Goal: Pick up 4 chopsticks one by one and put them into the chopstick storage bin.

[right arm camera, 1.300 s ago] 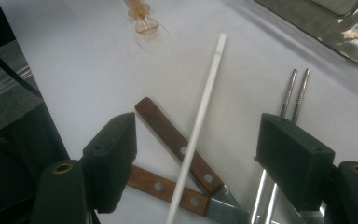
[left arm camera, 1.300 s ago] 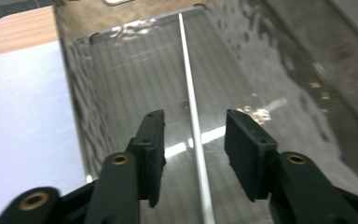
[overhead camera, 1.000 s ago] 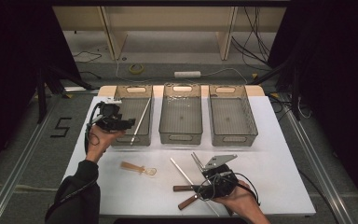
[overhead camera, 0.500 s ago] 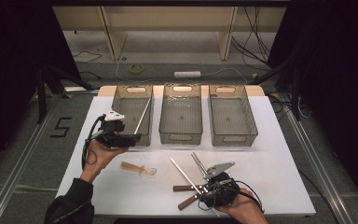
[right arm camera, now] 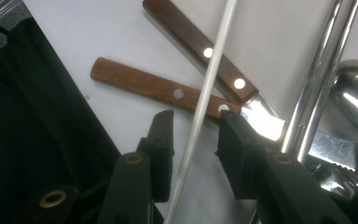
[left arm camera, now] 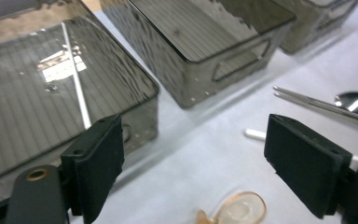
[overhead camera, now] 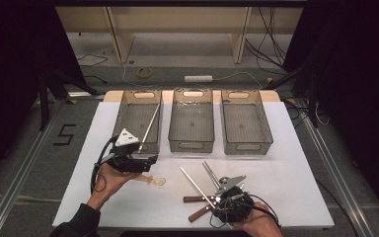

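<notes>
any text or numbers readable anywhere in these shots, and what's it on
"5": a dark numeral marked on the grey floor left of the white table.
A pale sticker under the smoky clear plastic bin carries print too blurred to read.
Nothing readable on the wooden-handled knives or on the other bins.

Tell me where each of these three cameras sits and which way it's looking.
High view: above the person's side, facing forward and down on the white table; both forearms show.
Left gripper view: on the left hand-held gripper, facing the bins; open jaws show.
Right gripper view: on the right hand-held gripper, jaws astride a white chopstick.
Shared: the amber spoon.
</notes>
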Demonstrator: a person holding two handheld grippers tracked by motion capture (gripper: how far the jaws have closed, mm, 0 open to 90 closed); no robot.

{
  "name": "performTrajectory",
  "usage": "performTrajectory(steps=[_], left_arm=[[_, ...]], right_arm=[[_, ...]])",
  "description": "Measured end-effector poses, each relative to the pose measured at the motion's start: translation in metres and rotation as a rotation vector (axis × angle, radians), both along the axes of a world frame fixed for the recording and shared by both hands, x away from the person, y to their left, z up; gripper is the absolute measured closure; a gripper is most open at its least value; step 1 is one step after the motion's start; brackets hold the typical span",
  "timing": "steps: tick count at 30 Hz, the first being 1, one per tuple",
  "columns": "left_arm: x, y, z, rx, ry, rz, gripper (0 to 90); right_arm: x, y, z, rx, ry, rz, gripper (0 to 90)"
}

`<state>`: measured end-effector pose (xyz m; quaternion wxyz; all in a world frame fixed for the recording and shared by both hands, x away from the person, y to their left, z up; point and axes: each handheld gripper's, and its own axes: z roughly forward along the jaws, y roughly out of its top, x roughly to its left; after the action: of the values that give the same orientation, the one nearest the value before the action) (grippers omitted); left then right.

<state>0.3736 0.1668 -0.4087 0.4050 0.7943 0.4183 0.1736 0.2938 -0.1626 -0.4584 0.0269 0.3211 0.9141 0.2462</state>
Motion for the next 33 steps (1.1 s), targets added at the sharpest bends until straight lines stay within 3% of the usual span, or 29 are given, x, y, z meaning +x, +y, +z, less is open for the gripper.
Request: performTrajectory(steps=[9, 14, 21, 33], left_arm=[[-0.016, -0.005, -0.004, -0.002, -0.012, -0.029, 19.2], [-0.023, -0.008, -0.010, 0.012, 0.001, -0.051, 19.2], [-0.027, -0.012, -0.013, 0.033, 0.000, -0.076, 19.1], [-0.031, -0.016, -0.013, 0.034, -0.001, -0.098, 19.1]], right_arm=[[-0.001, 0.002, -0.006, -0.032, 0.028, 0.000, 71.0], [-0.001, 0.004, -0.008, -0.045, 0.028, 0.006, 75.6], [0.000, 0.005, -0.008, -0.051, 0.033, -0.025, 82.4], [0.002, 0.005, -0.003, -0.059, 0.005, -0.022, 86.4]])
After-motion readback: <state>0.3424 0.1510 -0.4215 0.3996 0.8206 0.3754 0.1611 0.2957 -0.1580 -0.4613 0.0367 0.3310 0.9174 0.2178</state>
